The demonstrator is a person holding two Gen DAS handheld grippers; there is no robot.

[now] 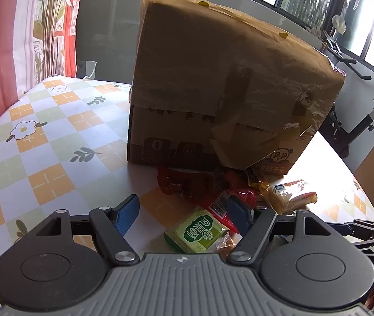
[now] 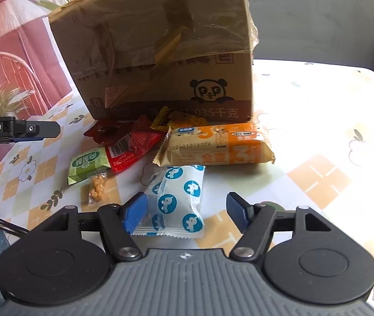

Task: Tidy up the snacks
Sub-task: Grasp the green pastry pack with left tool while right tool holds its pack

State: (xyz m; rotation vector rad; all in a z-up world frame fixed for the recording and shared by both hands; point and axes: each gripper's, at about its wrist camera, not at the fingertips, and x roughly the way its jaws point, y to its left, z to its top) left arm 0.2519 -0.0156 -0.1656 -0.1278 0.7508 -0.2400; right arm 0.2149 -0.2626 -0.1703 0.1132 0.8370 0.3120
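We are holding the left gripper (image 1: 183, 212) over the checked table (image 1: 42, 142), its jaws standing apart with nothing pressed between them; a green packet (image 1: 196, 230) is lying on the cloth below the gap, and a red packet (image 1: 221, 202) is lying just beyond it, partly behind the right finger. We are holding the right gripper (image 2: 187, 210) over a white packet (image 2: 177, 200) with blue dots; that packet is lying between the jaws, just beside the left pad (image 2: 134, 212) and clear of the right one, so the jaws are gaping and not gripping. No earlier view is telling us more about them.

The snacks are sitting in a loose heap on the table in front of a cardboard box (image 2: 166, 52). In the right view an orange bar (image 2: 218, 147) is lying across the front of the box, yellow wrappers (image 2: 179, 119) are touching the box's foot, the red packet (image 2: 129, 148) and green packet (image 2: 88, 166) are overlapping to the left, and a small clear bag (image 2: 97, 188) of nuts is lying beside the green one. The left gripper's finger (image 2: 21, 130) is showing at the left edge
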